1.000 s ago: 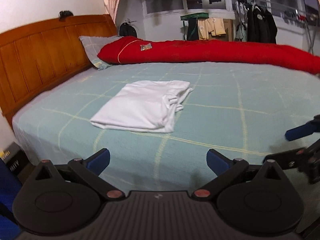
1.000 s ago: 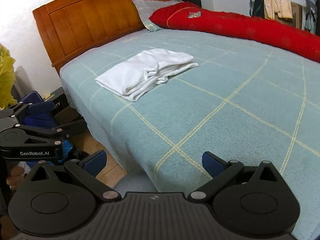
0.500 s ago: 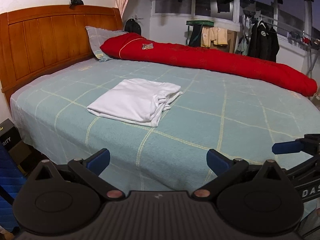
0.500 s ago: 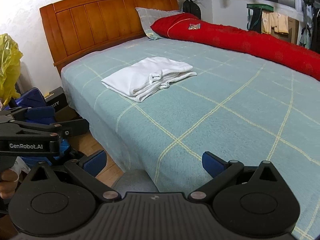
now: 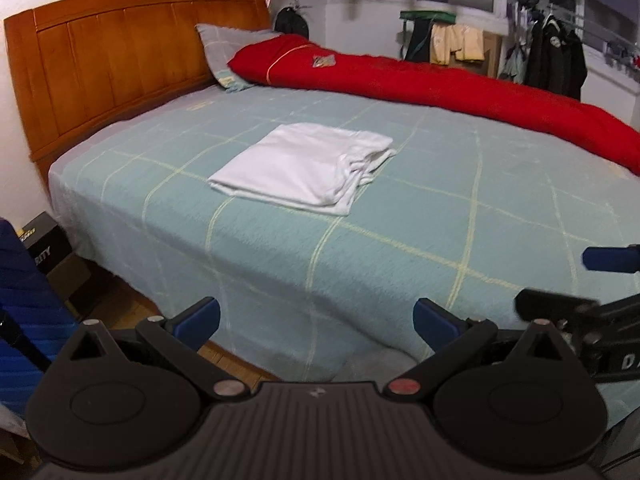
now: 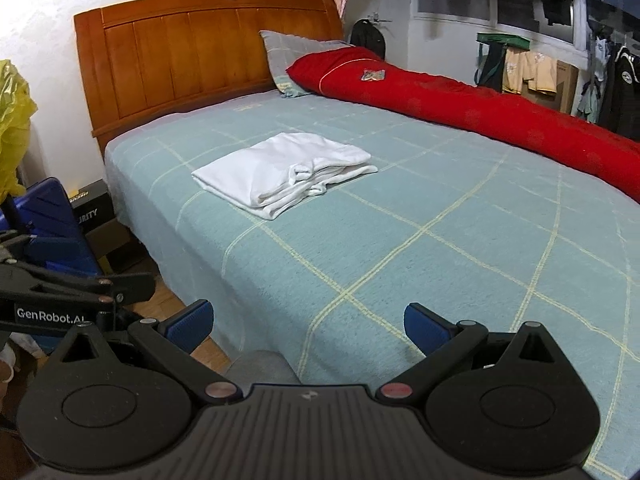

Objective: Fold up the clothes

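A bedroom, with a bed (image 5: 400,208) under a pale green checked blanket filling most of both wrist views. Nearest, the left gripper (image 5: 316,316) hangs off the bed's near edge with its blue-padded jaws spread wide and nothing between them; the right gripper (image 6: 308,316) is the same — wide apart, empty, just over the blanket's edge. Each gripper shows at the side of the other's view. Further in, the folded white garment (image 5: 304,168) lies flat on the blanket, well apart from both grippers, its bunched layered edge turned to the right. Beyond it a red quilt (image 5: 440,84) runs along the far side, a grey pillow (image 5: 224,56) against the wooden headboard (image 5: 120,64), and clothes hang by the window behind.
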Available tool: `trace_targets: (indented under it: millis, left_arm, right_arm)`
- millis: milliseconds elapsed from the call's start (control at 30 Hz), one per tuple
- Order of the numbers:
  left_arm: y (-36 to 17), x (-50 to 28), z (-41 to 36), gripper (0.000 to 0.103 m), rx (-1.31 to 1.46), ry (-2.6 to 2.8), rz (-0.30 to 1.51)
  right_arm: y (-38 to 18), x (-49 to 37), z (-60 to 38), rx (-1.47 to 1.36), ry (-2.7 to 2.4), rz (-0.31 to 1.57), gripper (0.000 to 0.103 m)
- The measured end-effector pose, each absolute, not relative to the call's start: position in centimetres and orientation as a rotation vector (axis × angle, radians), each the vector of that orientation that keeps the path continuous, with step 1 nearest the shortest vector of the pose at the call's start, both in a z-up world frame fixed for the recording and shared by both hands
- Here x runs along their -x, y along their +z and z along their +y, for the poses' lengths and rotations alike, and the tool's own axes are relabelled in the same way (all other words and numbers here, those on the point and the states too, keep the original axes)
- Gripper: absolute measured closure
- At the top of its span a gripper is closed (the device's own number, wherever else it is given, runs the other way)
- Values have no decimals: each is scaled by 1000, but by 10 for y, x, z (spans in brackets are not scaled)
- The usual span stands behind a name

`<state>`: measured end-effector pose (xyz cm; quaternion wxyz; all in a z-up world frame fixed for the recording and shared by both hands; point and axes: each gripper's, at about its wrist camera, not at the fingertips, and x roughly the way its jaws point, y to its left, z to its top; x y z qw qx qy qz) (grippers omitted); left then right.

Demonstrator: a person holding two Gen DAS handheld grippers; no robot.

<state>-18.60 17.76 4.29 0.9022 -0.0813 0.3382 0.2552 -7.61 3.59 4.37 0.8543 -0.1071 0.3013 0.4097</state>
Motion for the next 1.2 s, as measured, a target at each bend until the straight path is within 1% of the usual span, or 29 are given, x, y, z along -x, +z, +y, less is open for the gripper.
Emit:
trace_targets:
  millis: [600, 1200]
  left_arm:
    - [38, 182, 186, 1, 170, 564, 761]
    - [38, 180, 185, 1, 163, 553, 765]
  right_arm:
    - [43, 70, 38, 207, 831, 625, 0]
    - [42, 68, 38, 203, 827, 629, 0]
